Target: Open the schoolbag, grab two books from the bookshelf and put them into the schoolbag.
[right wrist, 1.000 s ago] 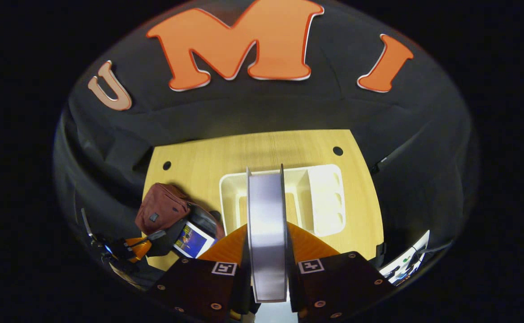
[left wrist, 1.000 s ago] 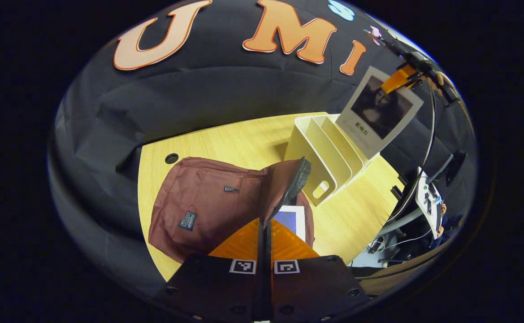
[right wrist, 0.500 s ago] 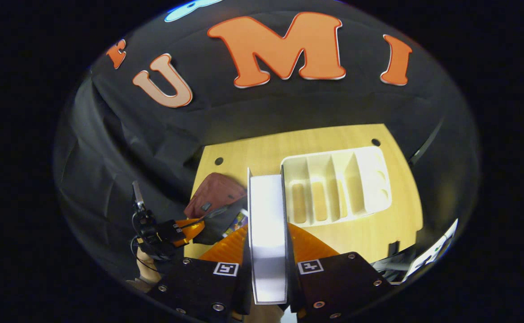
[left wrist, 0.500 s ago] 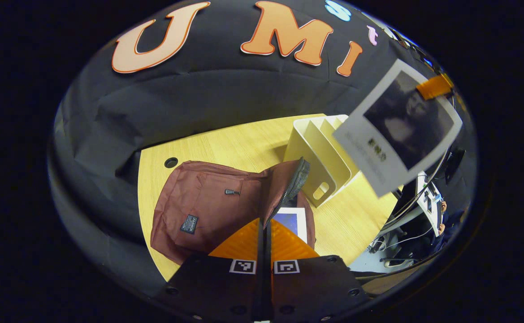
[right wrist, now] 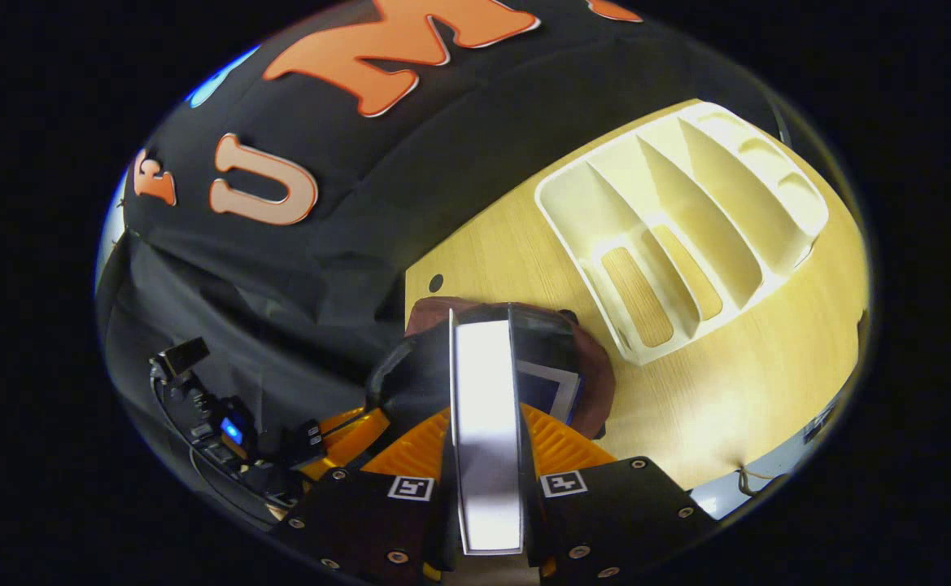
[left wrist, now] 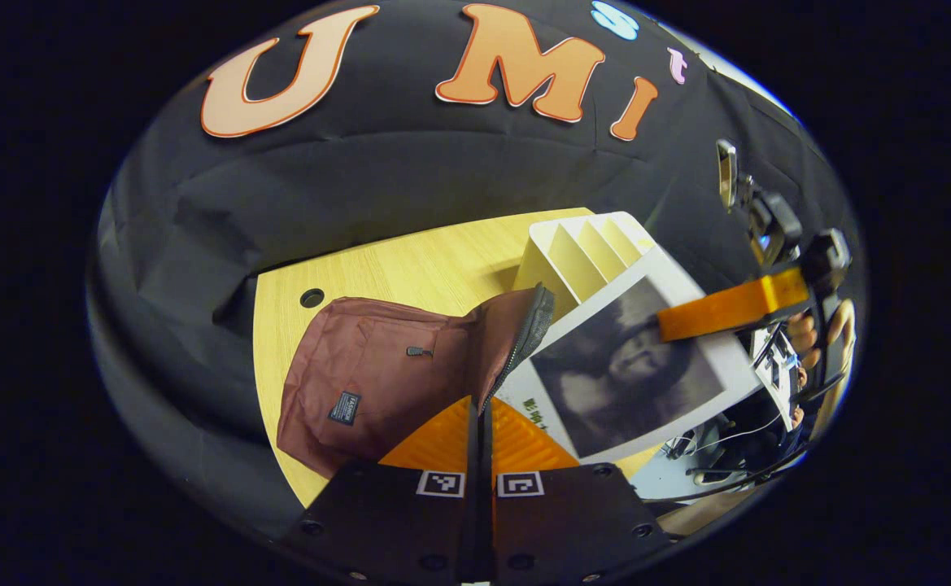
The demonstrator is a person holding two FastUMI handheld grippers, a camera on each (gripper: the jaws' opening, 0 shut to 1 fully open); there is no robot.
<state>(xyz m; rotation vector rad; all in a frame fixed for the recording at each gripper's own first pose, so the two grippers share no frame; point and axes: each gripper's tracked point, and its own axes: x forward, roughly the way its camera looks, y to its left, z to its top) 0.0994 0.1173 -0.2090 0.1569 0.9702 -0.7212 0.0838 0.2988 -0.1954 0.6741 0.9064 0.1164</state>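
While right tool (right wrist: 487, 456) clamps book (right wrist: 485, 423), edge toward schoolbag (right wrist: 589, 382)

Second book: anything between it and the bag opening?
Nothing visible blocks it. The right gripper holds the second book right at the schoolbag mouth, and the left gripper holds the flap up. A first book already lies inside, flat, leaving room.
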